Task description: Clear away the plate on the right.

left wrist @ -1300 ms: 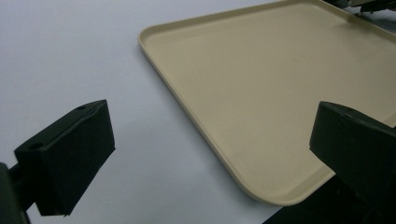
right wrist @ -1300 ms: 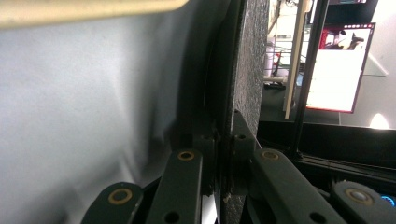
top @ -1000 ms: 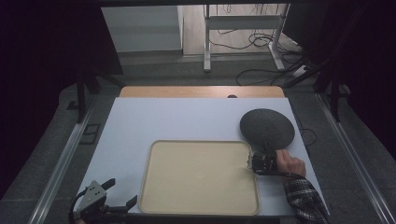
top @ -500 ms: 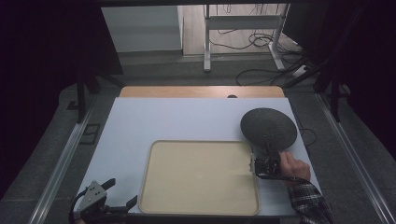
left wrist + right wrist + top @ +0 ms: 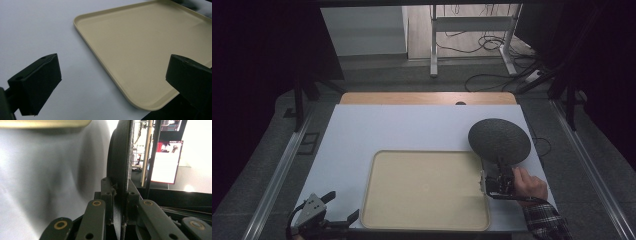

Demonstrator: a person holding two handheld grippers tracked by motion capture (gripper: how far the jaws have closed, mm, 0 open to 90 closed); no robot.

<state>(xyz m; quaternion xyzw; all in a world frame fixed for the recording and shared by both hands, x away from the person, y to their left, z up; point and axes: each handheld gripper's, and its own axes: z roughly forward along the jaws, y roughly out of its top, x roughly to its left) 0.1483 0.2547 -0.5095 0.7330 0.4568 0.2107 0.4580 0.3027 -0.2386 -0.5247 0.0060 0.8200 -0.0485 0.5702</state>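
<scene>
On the right side of the tabletop (image 5: 412,130), the right gripper (image 5: 498,179) is clamped on the near edge of a round dark plate (image 5: 499,140). From the high view the plate looks like a speckled grey-black disc lying past the far right corner of the cream tray (image 5: 427,189), its near left edge reaching just over that corner. The hand (image 5: 528,186) that holds the gripper comes in from the bottom right, with a plaid sleeve (image 5: 546,223) behind it.

The right gripper view shows the grip up close — the plate (image 5: 122,157) runs edge-on between the two black jaws, and the pads press on both of its faces. The pale tabletop (image 5: 45,182) fills the left of that view, with the tray's rim (image 5: 45,123) along the top edge.

At the near left corner of the tabletop sits the left gripper (image 5: 343,209), its grey plate on top and its jaws pointing toward the tray. Its jaws stand wide apart with nothing between them — in the left gripper view they frame bare tabletop (image 5: 37,30) and the nearest rounded corner of the tray (image 5: 140,57). The tray is bare and lies flat near the front edge, between the two grippers.
</scene>
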